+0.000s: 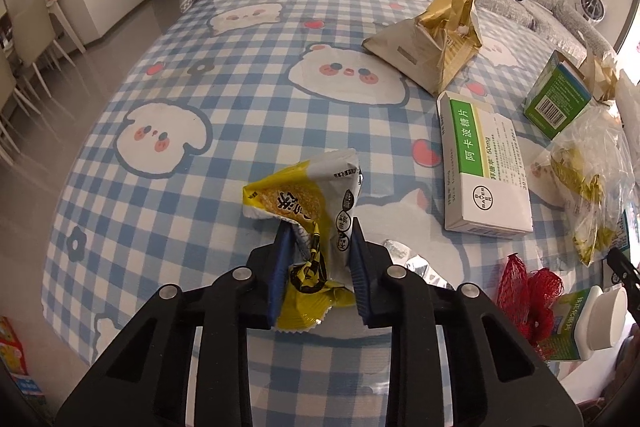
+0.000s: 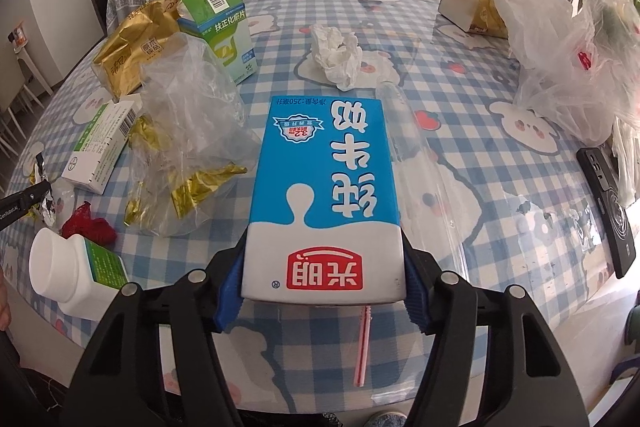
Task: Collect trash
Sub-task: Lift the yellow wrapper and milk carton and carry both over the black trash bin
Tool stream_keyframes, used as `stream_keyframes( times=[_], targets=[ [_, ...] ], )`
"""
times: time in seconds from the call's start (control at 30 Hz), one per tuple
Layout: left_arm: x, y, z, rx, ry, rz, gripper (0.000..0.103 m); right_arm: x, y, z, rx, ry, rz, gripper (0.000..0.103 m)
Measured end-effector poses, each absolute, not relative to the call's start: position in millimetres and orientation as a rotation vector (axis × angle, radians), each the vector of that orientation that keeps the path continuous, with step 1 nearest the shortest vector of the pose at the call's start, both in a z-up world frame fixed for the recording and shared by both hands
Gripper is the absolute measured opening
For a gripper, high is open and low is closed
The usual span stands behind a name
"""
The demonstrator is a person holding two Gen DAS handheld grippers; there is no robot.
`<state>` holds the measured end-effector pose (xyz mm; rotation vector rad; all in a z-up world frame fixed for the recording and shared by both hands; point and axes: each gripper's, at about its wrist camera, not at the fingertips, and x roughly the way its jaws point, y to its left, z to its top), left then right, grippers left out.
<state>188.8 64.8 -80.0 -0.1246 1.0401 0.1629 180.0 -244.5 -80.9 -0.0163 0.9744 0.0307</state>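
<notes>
Now two grippers work over one blue-checked cloth-covered bench (image 1: 240, 75); the left gripper (image 1: 318, 259) clenches one crumpled yellow-and-white snack wrapper (image 1: 304, 211); the right gripper (image 2: 324, 287) grasps one blue-and-white milk carton (image 2: 324, 187) lying flat; nearby lie two green-and-white medicine boxes (image 1: 486, 167) (image 1: 558, 99), one white pill bottle (image 2: 68, 275), one crumpled white tissue (image 2: 336, 55).

On the table (image 2: 460, 99), crumpled tissue (image 2: 336, 53) lies behind the milk carton (image 2: 324, 195).

Left gripper (image 1: 318, 239), right gripper (image 2: 324, 267): both clamped
</notes>
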Motion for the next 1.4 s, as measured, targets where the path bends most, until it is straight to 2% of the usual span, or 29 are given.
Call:
stream_keyframes(
  times=[0.3, 1.4],
  targets=[
    [182, 63, -72, -0.141, 1.026, 0.142, 0.022, 172, -245, -69, -0.025, 0.952, 0.021, 0.061],
    [97, 42, -17, -0.13, 0.947, 0.054, 0.022, 93, -247, -19, -0.022, 0.846, 0.046, 0.061]
  ],
)
